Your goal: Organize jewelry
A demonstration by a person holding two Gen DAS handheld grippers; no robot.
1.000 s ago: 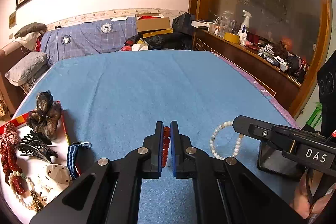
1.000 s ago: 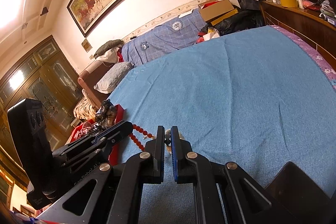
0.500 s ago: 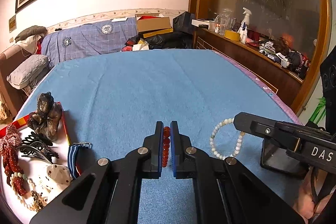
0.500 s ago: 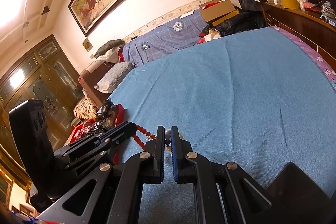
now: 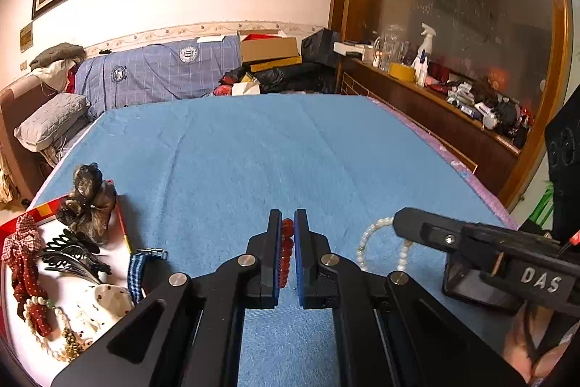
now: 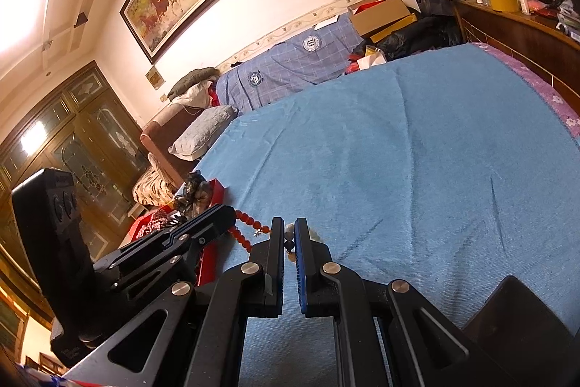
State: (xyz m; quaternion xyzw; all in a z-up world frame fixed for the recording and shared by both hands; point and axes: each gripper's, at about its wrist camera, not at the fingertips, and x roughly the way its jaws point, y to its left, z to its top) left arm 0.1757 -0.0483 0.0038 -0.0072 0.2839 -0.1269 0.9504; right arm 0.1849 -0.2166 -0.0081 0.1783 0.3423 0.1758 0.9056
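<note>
My left gripper (image 5: 287,223) is shut on a red bead bracelet (image 5: 286,251) above the blue cloth. The same red bracelet (image 6: 246,229) hangs from the left gripper (image 6: 232,216) in the right wrist view. My right gripper (image 6: 289,234) is shut on a white pearl bracelet (image 6: 289,236). That pearl bracelet (image 5: 366,242) hangs from the right gripper (image 5: 398,223) in the left wrist view. A white tray (image 5: 21,336) with a red rim lies at the left, holding hair clips, scrunchies and bead strands.
A blue striped watch strap (image 5: 137,272) hangs over the tray's right edge. A brown scrunchie (image 5: 90,202) sits at the tray's far corner. The blue cloth (image 5: 272,151) covers the bed. A wooden shelf (image 5: 435,104) with bottles runs along the right.
Both grippers have lifted slightly with their bracelets; the bed surface sits a little lower in view. The holds have not changed.
</note>
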